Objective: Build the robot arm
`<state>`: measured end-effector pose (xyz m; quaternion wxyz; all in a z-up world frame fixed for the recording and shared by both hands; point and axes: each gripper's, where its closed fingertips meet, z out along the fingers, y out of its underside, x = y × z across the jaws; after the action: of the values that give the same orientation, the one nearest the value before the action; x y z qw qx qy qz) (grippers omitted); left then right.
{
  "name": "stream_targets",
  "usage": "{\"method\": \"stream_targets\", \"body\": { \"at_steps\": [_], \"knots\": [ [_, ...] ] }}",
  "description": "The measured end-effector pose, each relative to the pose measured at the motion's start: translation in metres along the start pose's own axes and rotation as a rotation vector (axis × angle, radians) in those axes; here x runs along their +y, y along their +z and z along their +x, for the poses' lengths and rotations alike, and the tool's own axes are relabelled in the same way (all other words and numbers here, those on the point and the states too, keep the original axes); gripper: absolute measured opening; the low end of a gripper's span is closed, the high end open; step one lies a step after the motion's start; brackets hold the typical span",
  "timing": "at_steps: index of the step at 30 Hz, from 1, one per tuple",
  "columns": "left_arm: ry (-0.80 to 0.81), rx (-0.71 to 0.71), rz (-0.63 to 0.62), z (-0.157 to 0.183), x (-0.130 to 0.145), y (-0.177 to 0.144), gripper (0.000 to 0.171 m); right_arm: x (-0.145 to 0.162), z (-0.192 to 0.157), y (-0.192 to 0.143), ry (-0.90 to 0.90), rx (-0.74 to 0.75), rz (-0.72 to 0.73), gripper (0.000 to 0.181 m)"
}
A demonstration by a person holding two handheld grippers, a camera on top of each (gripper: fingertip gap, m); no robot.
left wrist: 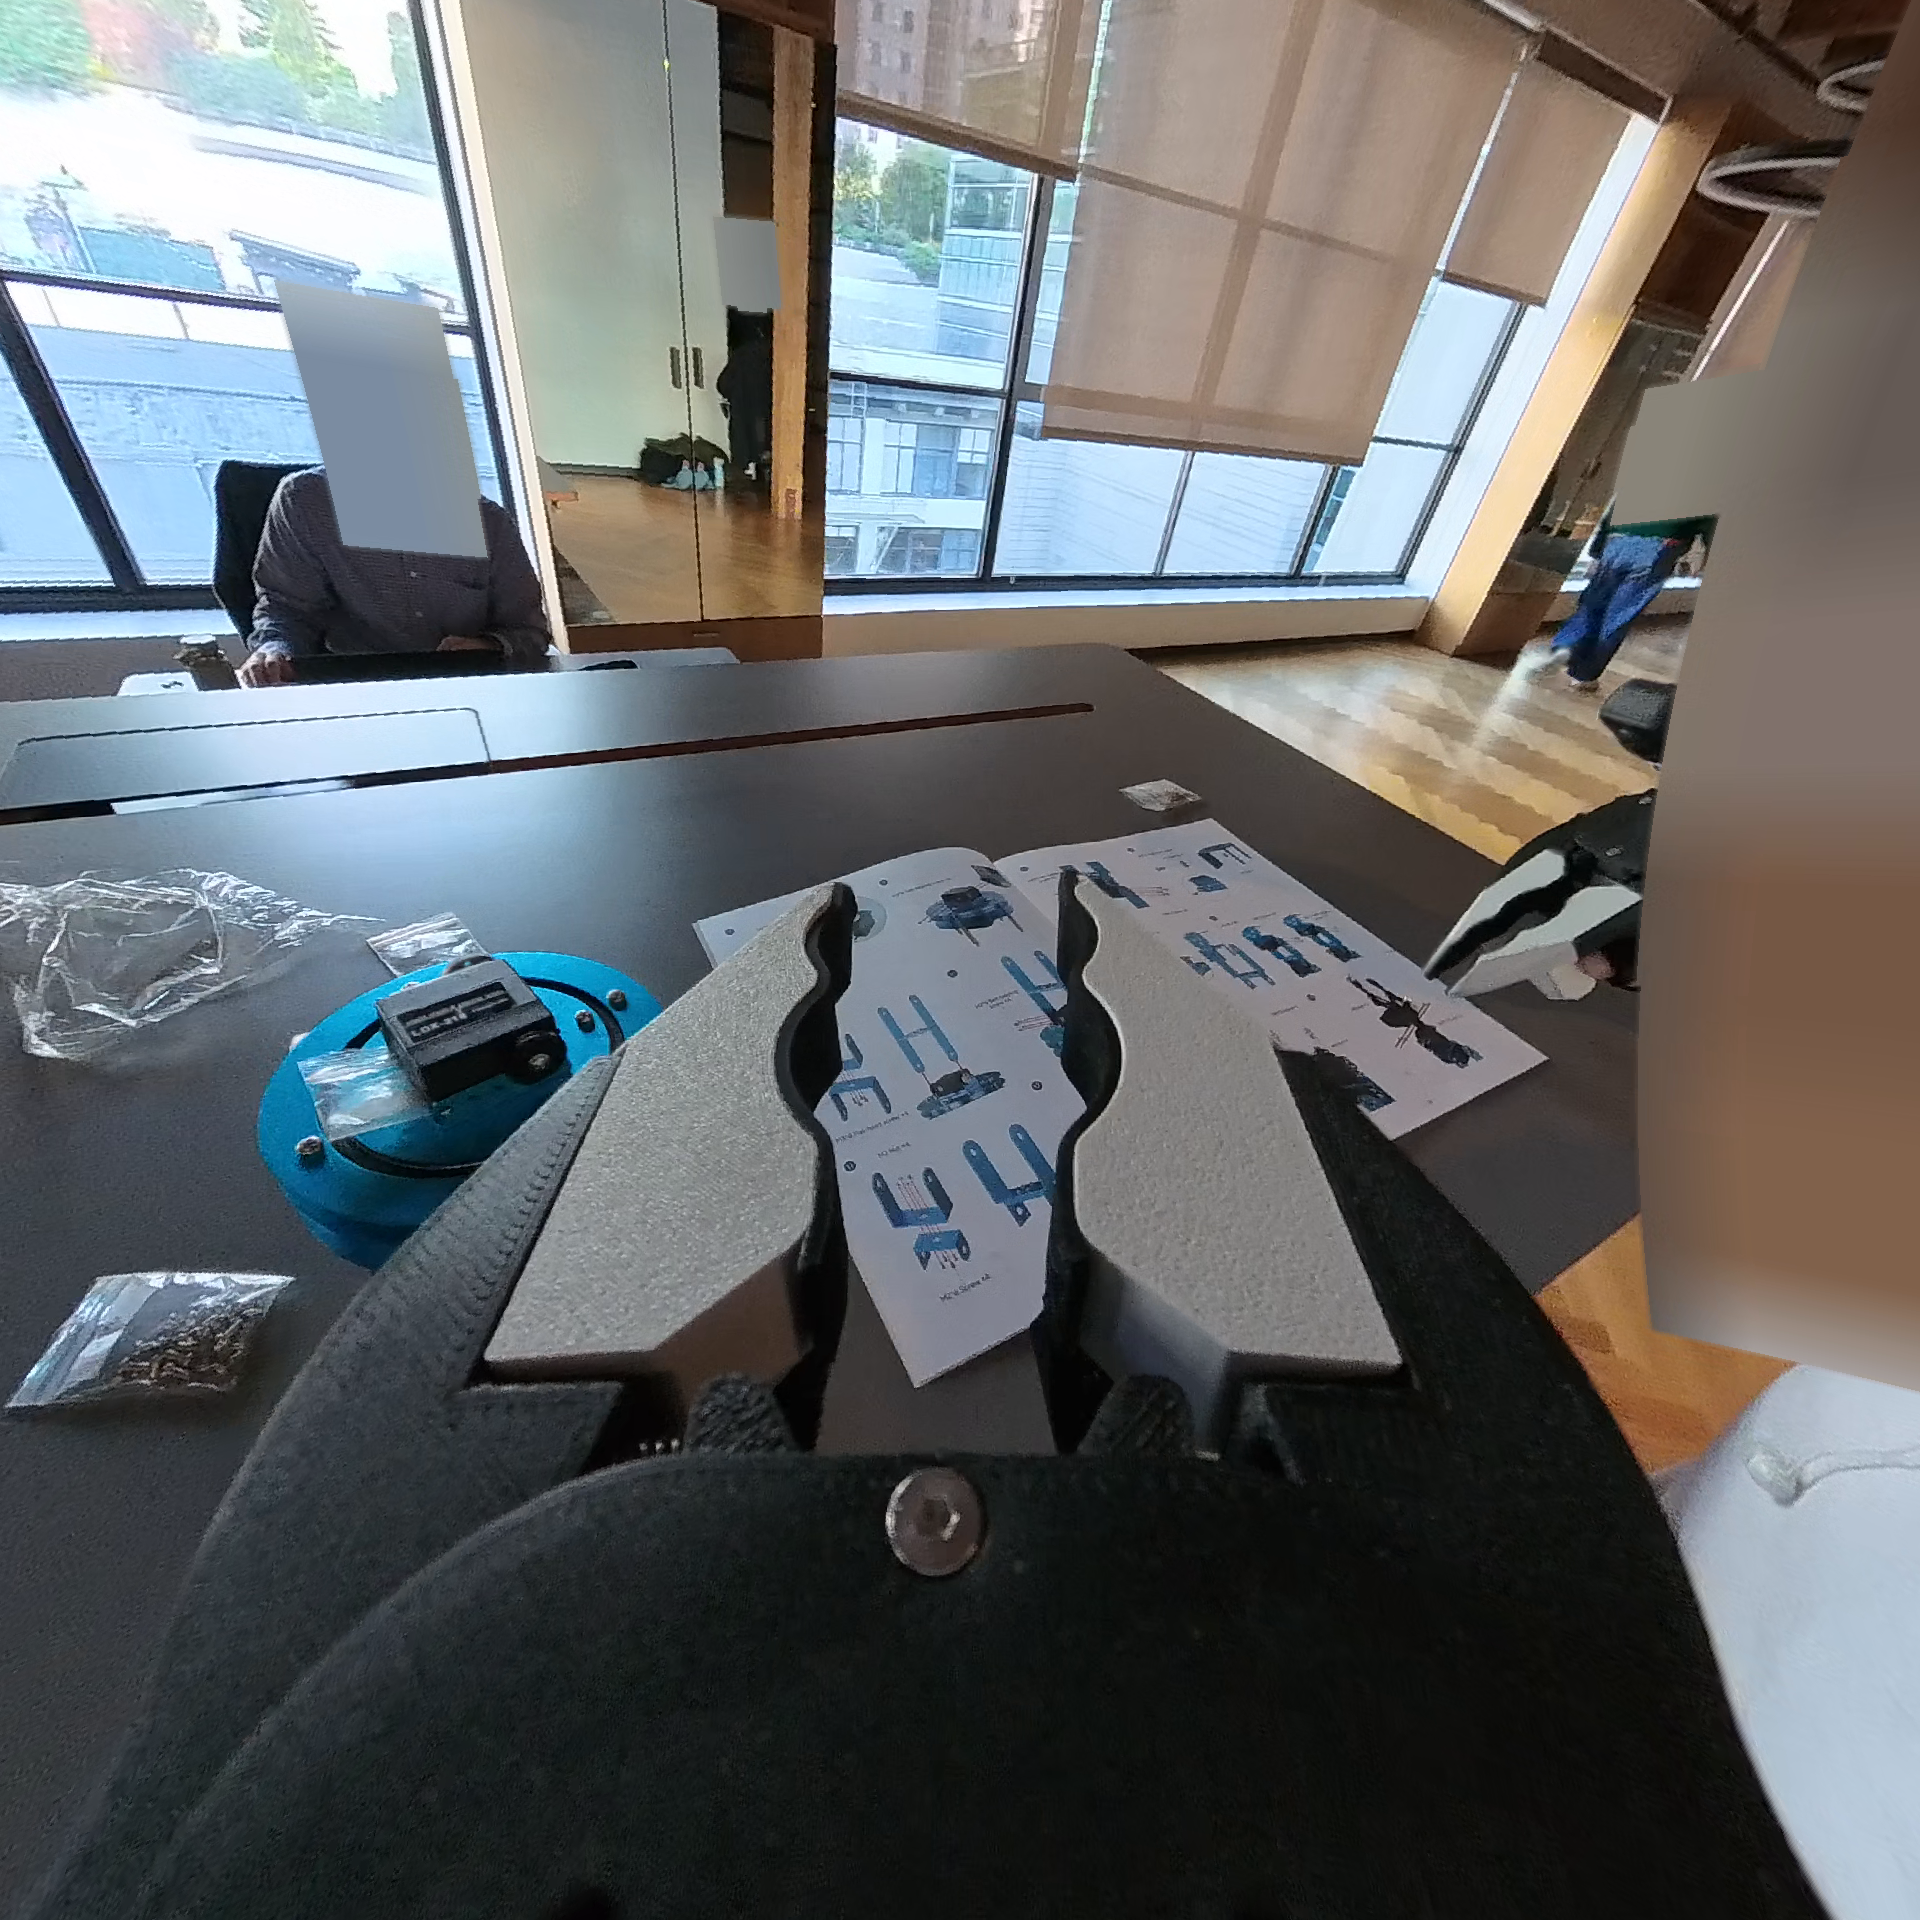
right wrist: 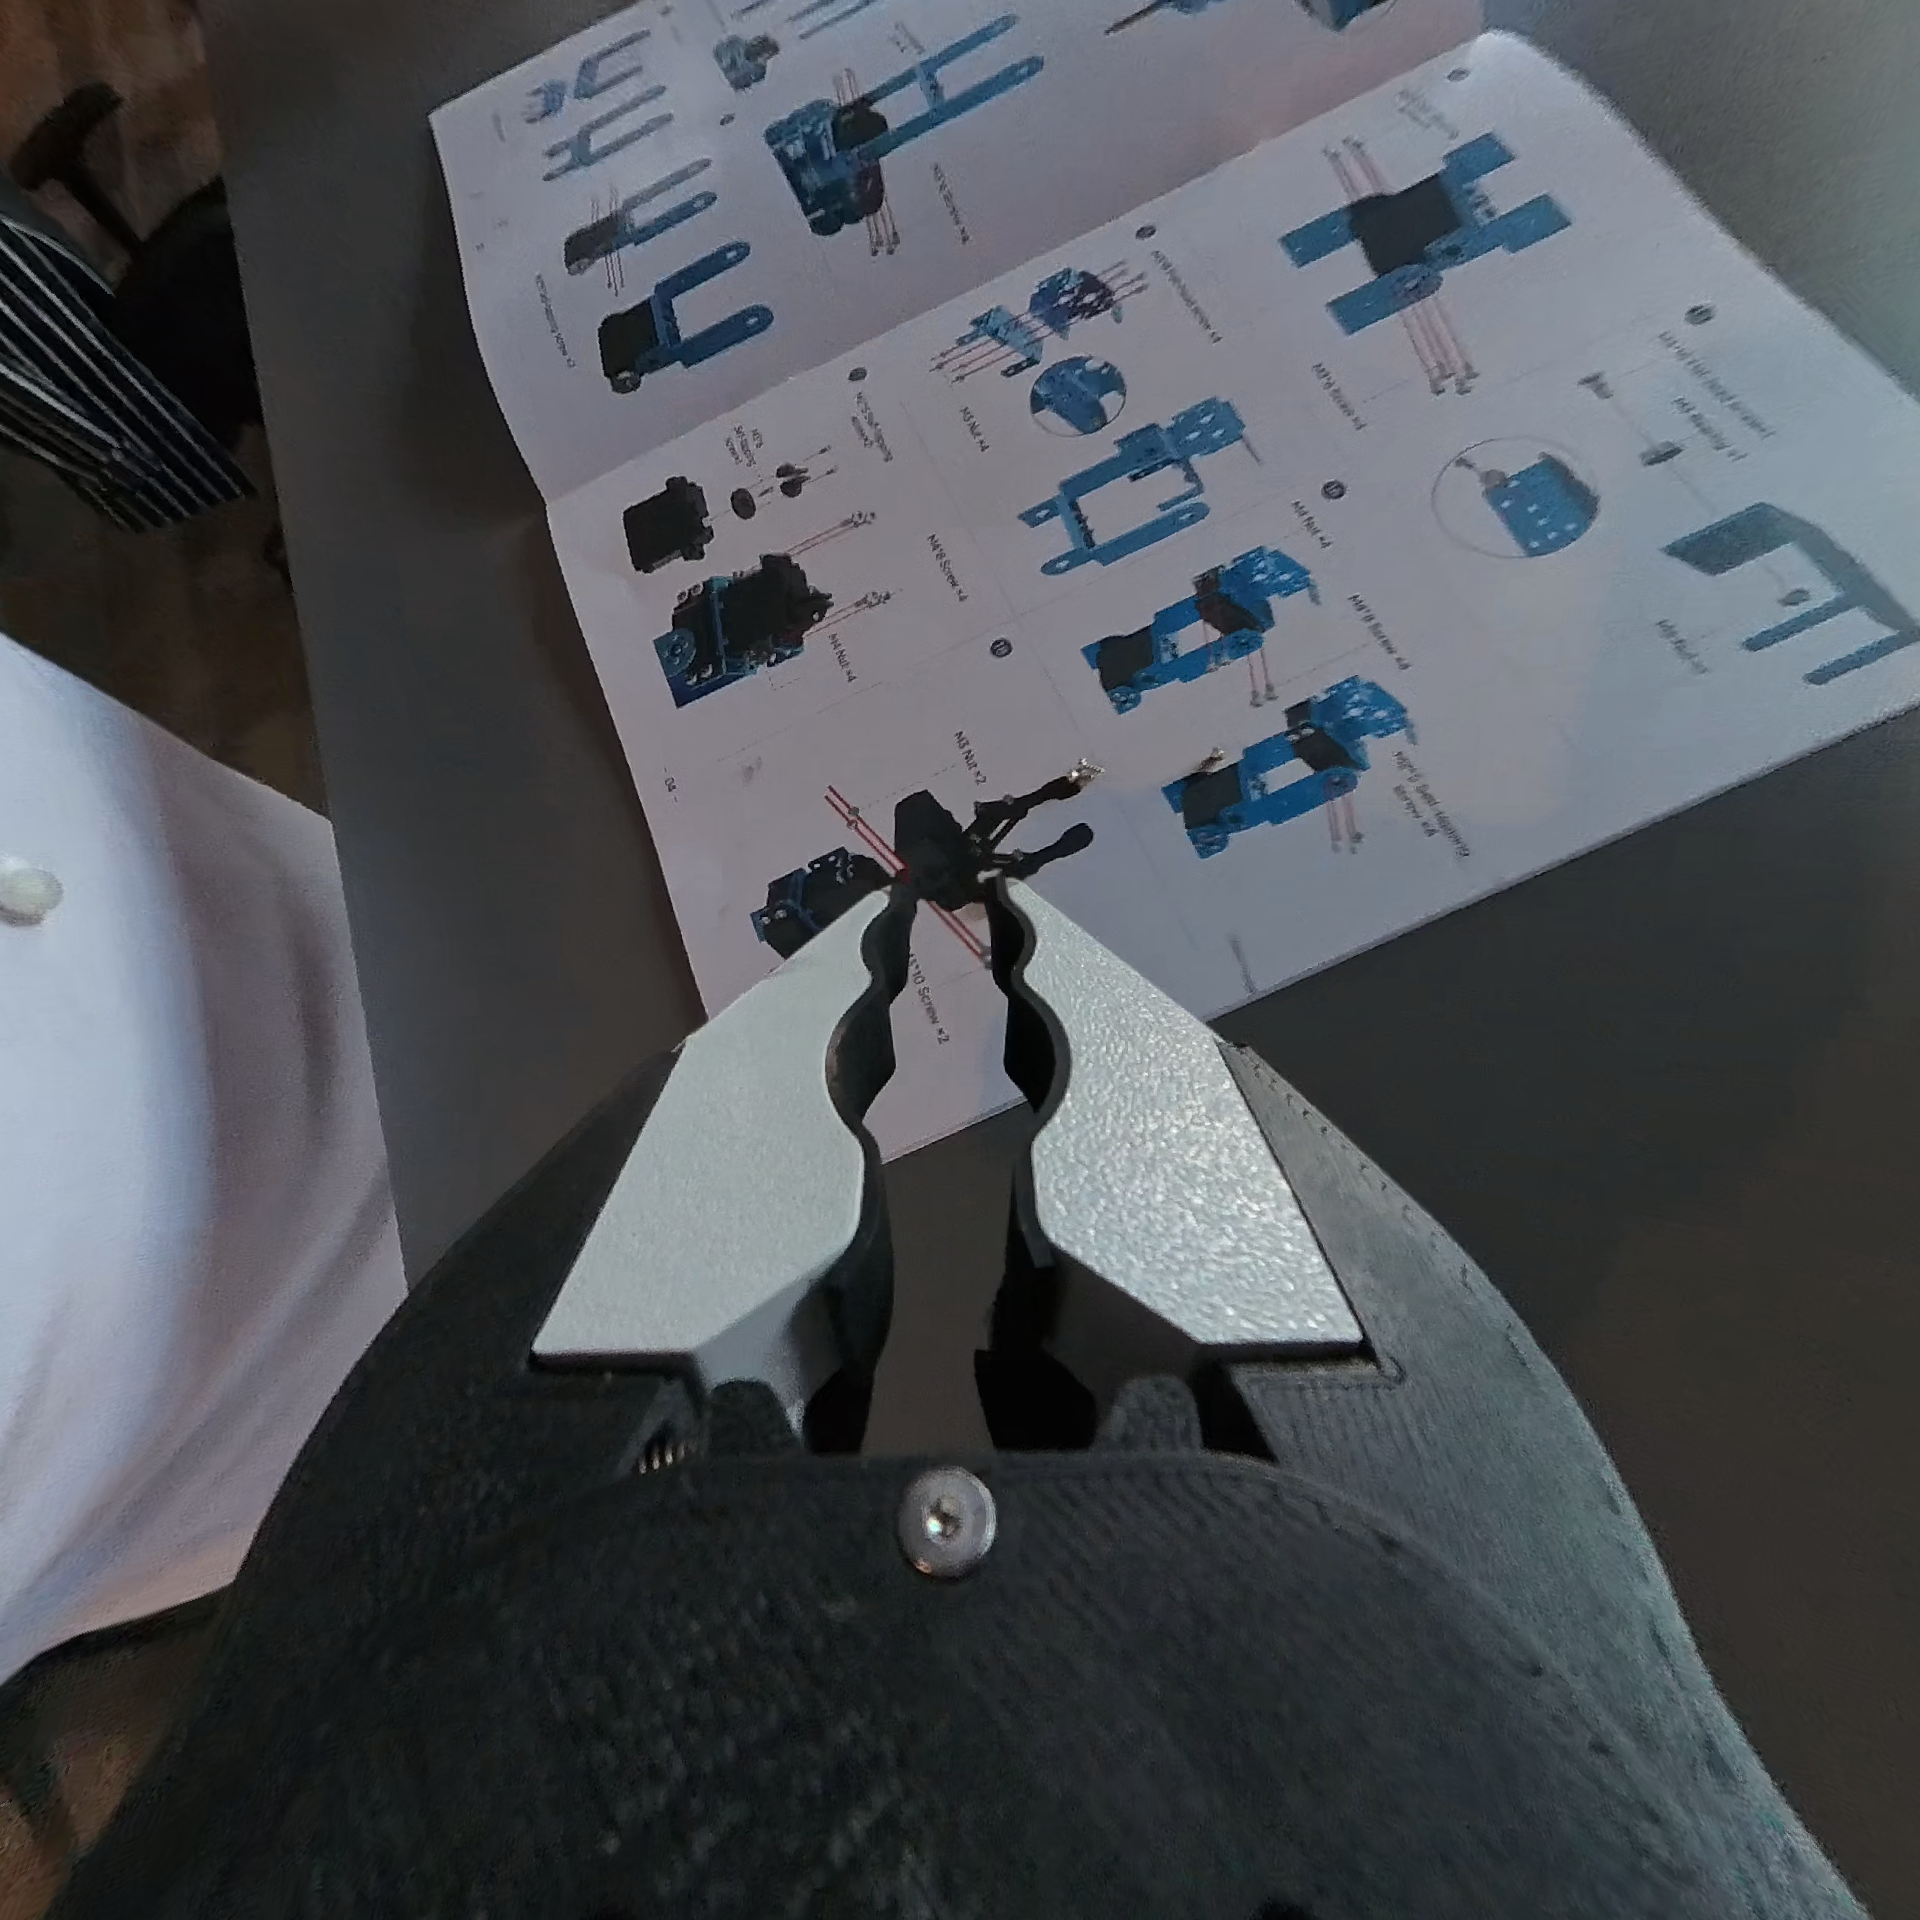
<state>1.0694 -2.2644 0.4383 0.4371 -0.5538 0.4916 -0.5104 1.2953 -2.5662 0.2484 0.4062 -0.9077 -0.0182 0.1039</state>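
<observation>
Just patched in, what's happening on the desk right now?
A person holds both grippers over an open instruction booklet on a dark table. The right gripper points down at the booklet's near corner, fingers slightly apart, gripping nothing. The left gripper hovers open above the booklet, empty. To its left sits a blue round base with a black servo on top, plus a bag of screws and crumpled clear plastic.

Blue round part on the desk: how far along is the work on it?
Done: the instruction sheet lies unfolded, and a black servo sits on the blue base. In hand: nothing; left tool and right tool are open, empty. Untouched: the screw bag, lying aside.
</observation>
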Motion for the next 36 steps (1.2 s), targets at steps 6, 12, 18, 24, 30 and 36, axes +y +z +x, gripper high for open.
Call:
{"method": "stream_targets", "body": {
  "at_steps": [6, 12, 18, 24, 30, 36],
  "knots": [
    [-0.02, -0.017, -0.007, 0.004, 0.008, 0.001, 0.038, 0.009, 0.003, -0.002, -0.074, 0.035, -0.045, 0.014],
    [-0.034, -0.032, 0.008, 0.003, 0.007, 0.002, 0.037, 0.006, 0.025, -0.031, -0.077, 0.105, -0.001, 0.014],
    [-0.012, -0.028, 0.01, 0.01, 0.001, 0.008, 0.038, -0.01, 0.045, -0.074, -0.024, 0.143, 0.15, 0.013],
    [0.003, -0.002, -0.007, 0.023, 0.003, 0.019, 0.038, -0.007, 0.058, -0.103, -0.027, 0.197, 0.2, 0.013],
    [0.005, 0.026, -0.013, 0.035, 0.003, 0.031, 0.038, -0.003, 0.059, -0.109, -0.03, 0.188, 0.234, 0.012],
    [0.005, 0.063, -0.02, 0.049, 0.007, 0.045, 0.038, -0.024, 0.034, -0.051, -0.206, -0.007, 0.16, 0.009]
  ]
}}
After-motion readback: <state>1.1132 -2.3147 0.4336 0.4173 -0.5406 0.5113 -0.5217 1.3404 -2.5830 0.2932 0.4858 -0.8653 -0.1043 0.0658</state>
